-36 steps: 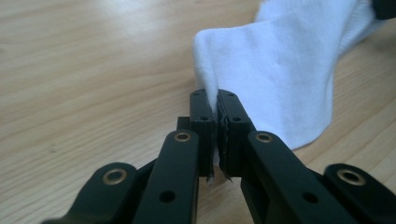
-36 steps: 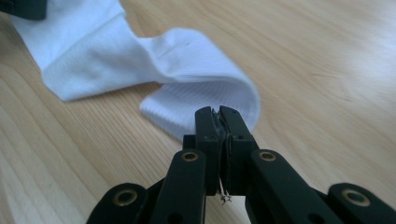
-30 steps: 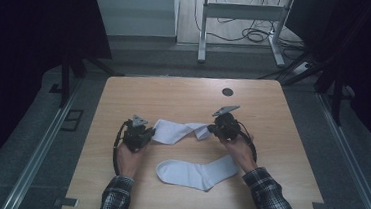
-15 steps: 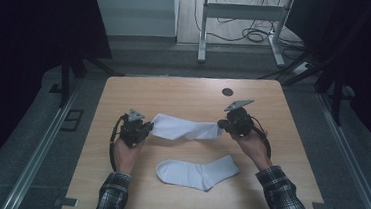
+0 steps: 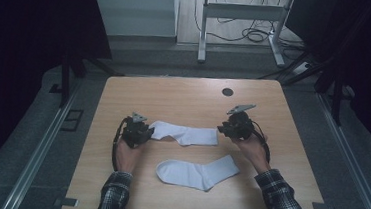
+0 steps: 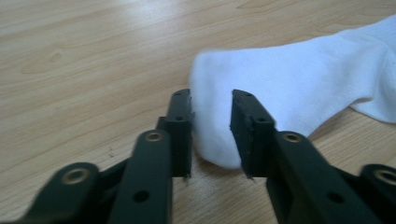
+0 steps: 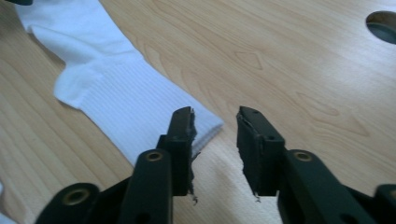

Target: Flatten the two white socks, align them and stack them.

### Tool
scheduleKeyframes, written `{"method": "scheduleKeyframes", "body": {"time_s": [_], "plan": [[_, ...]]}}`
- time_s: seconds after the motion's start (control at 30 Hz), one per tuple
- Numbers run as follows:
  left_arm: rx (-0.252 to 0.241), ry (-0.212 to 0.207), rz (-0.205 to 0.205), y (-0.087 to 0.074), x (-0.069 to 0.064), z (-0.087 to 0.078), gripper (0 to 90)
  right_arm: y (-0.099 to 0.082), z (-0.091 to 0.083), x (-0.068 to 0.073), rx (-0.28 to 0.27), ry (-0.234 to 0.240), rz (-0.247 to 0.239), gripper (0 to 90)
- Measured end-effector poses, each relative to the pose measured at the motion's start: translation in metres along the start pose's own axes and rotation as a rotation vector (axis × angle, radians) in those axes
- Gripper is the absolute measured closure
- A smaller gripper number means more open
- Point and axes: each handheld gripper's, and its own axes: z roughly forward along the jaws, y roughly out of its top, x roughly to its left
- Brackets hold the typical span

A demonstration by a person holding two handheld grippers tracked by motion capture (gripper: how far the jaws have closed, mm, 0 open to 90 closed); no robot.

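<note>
Two white socks lie on the wooden table [image 5: 184, 99]. The upper sock [image 5: 186, 133] is stretched flat between my grippers; the lower sock [image 5: 198, 171] lies nearer the person. My left gripper [image 5: 149, 130] is at the upper sock's toe end. Its jaws have just been opening, and in the left gripper view the toe [image 6: 280, 79] rests loose between them [image 6: 212, 126]. My right gripper [image 5: 221, 131] is at the cuff end, its jaws also just opened. The ribbed cuff [image 7: 135, 107] lies by the left jaw, unpinched, beside the gap [image 7: 215, 126].
A round cable hole [image 5: 227, 92] sits near the table's far edge, also seen in the right gripper view [image 7: 383, 23]. Behind the table stands a white desk frame [image 5: 241, 13] with cables on the floor. Metal rails [image 5: 39, 153] run along both sides.
The upper sock was held taut between the shut grippers; now both jaws have opened and it lies flat on the table. The right gripper has shifted to the right.
</note>
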Motion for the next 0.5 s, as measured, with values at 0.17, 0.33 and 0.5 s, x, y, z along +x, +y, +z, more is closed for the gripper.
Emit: {"method": "scheduleKeyframes", "body": {"time_s": [0.17, 0.33, 0.5], "plan": [[0.007, 0.016, -0.007, 0.002, 0.005, 0.001, 62.8, -0.005, 0.007, 0.006, -0.002, 0.004, 0.022, 58.8], [0.026, 0.037, -0.003, 0.002, 0.008, 0.008, 59.2, -0.011, 0.023, 0.014, 0.028, 0.003, 0.019, 55.8], [0.041, 0.04, -0.005, 0.0, 0.009, 0.014, 59.0, -0.015, 0.033, 0.02, 0.068, -0.025, -0.015, 56.5]]}}
